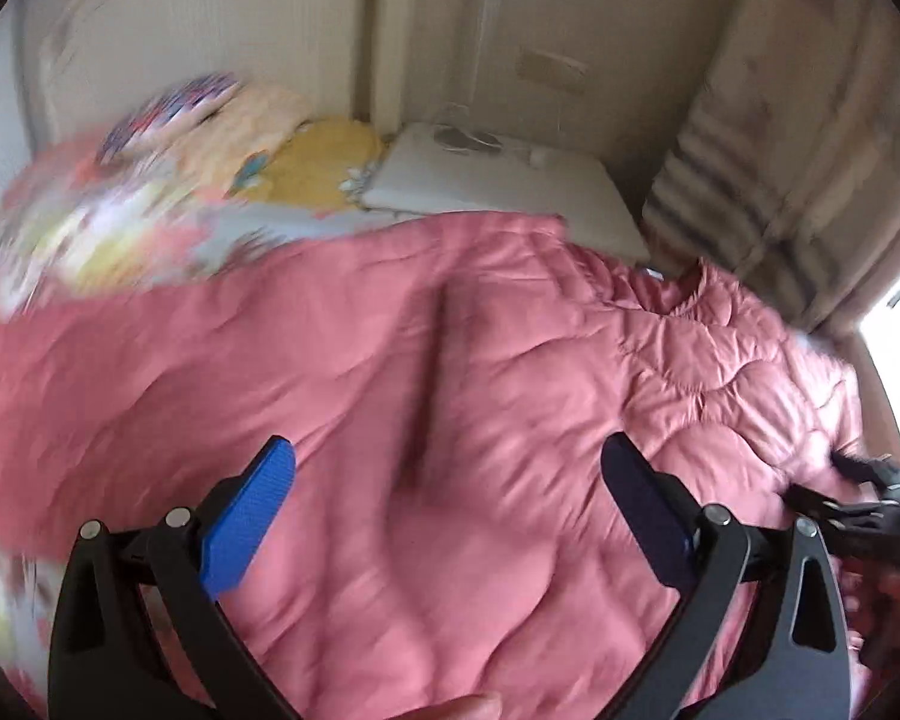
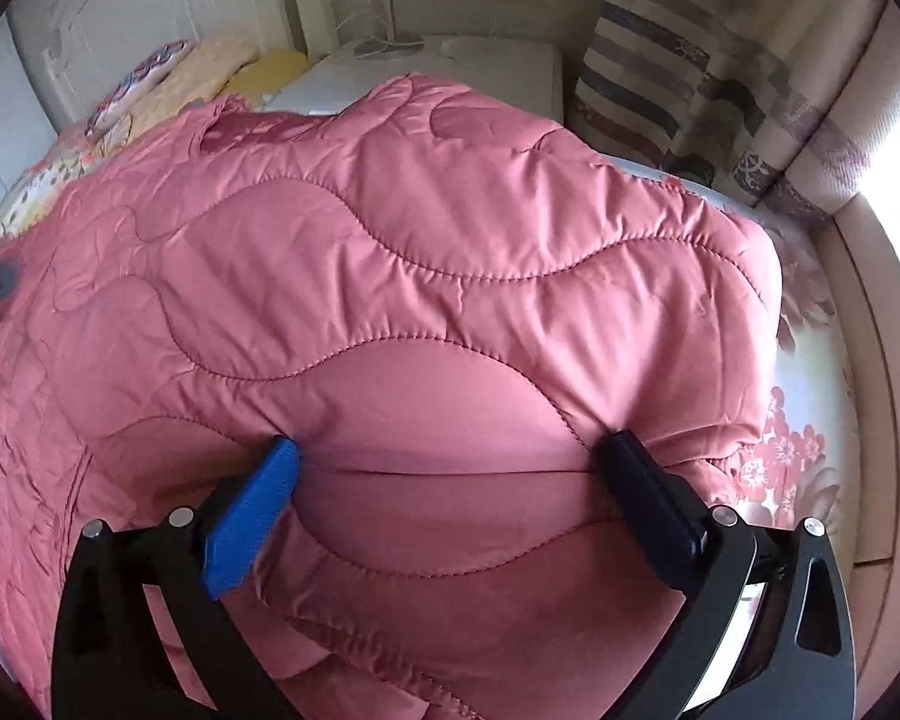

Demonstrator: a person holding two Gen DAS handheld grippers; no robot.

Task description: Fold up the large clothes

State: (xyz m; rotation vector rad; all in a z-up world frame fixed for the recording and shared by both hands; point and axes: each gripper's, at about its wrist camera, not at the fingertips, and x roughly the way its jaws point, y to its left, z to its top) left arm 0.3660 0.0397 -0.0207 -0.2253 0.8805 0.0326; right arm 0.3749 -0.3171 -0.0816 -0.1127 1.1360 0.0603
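Two fisheye wrist views, both looking down along gripper fingers onto a pink quilted jacket (image 2: 390, 276) lying spread over a floral bedsheet (image 2: 798, 444). No brand, label or readable writing showing anywhere.

Left gripper (image 1: 447, 480) hovering above the jacket (image 1: 450, 420), jaws spread wide, holding nothing; blue pad at 8 o'clock, dark pad at 4 o'clock, picture blurring with motion. Collar opening (image 1: 684, 294) sitting toward 2 o'clock. Black frame of the other tool (image 1: 870, 510) peeking in at 3 o'clock.

Right gripper (image 2: 447, 468) pointing forward and down, jaws wide apart, both fingertips (image 2: 279, 462) pressing against a puffy fold of the jacket bulging between them; not clamping it.

Lying beyond the jacket toward 11 o'clock: a yellow and patterned bedding pile (image 1: 258, 144). Standing at 12 o'clock: a white nightstand (image 2: 498, 72) with a thin white cable. Leaning at 1 o'clock: a striped cushion (image 2: 660, 78) against the wall.
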